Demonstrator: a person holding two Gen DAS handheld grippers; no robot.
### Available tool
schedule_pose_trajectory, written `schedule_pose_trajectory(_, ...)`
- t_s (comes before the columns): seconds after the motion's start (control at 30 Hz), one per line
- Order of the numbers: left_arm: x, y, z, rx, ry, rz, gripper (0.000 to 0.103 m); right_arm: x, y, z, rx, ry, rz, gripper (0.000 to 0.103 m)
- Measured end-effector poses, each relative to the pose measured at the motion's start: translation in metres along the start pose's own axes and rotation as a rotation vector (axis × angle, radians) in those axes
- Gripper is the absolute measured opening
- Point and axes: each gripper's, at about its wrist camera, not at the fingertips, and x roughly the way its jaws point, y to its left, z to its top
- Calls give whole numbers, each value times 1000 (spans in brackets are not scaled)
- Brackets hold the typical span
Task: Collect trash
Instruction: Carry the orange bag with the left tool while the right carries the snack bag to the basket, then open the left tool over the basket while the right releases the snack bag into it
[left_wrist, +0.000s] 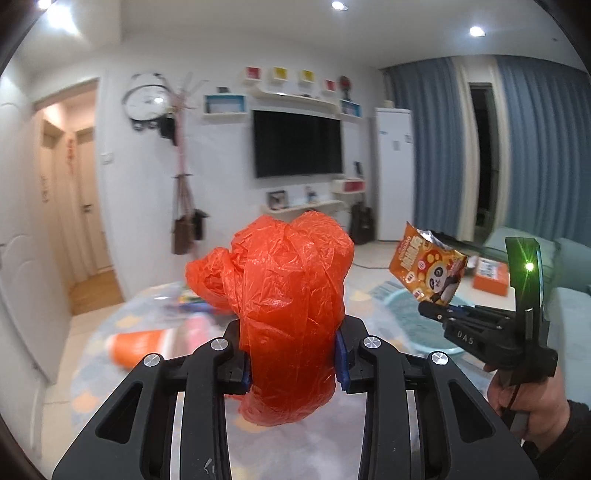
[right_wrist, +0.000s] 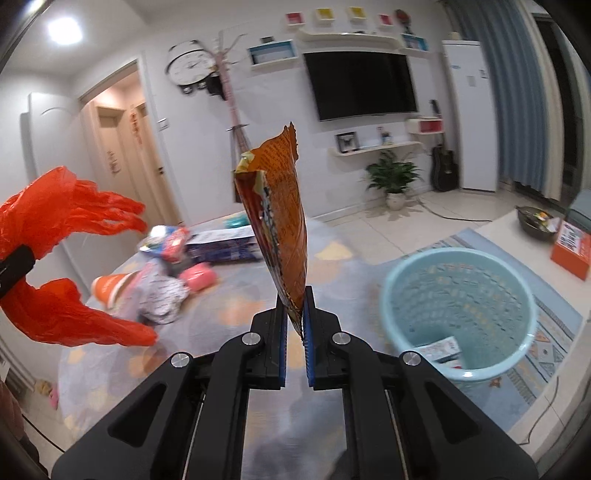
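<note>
I have two pieces of trash in the air. The orange snack wrapper (right_wrist: 280, 236) stands upright, its bottom edge pinched in my right gripper (right_wrist: 294, 325), whose jaws are closed tight on it. The crumpled red plastic bag (left_wrist: 291, 314) bulges up between the pads of my left gripper (left_wrist: 293, 360), clamped around its middle with the jaws part-way apart.

The light blue bin (right_wrist: 458, 310) sits low and to the right of the wrapper, on the patterned rug (right_wrist: 546, 332), with at least one scrap already at the bottom. I judge the step in hand to be carrying both pieces over to it.

To do it well I'd bring the right gripper over the bin's mouth first, since it's nearer, tip the wrapper downward, and only let go once it hangs inside the rim. The bag is light and springy, so I'd release it low in the bin or it may drift out.

Further left, the table (right_wrist: 236, 317) holds more litter: an orange cup (right_wrist: 114, 286), a pink packet (right_wrist: 197, 277) and other wrappers, blurred here.
</note>
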Motion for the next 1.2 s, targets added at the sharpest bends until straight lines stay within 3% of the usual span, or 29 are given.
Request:
schedule_pose_trajectory(0.37, 91, -90, 29, 28, 55, -293, 32, -1, -111, -9, 142, -8, -174, 6)
schedule_pose_trajectory(0.6, 165, -142, 47, 22, 157, -412, 32, 6, -160, -14, 202, -12, -250, 6)
schedule_pose_trajectory(0.97, 237, -183, 45, 25, 255, -473, 33, 29, -200, -16, 226, 22, -280, 6)
schedule_pose_trajectory(1.0, 242, -185, 42, 26, 270, -476, 34, 31, -201, -16, 225, 27, -278, 6)
schedule_pose_trajectory(1.1, 260, -189, 38, 28, 320, -466, 52, 42, -207, -17, 238, 49, -281, 6)
schedule_pose_trajectory(1.2, 271, -187, 34, 22, 368, -438, 57, 55, -213, -20, 237, 97, -295, 8)
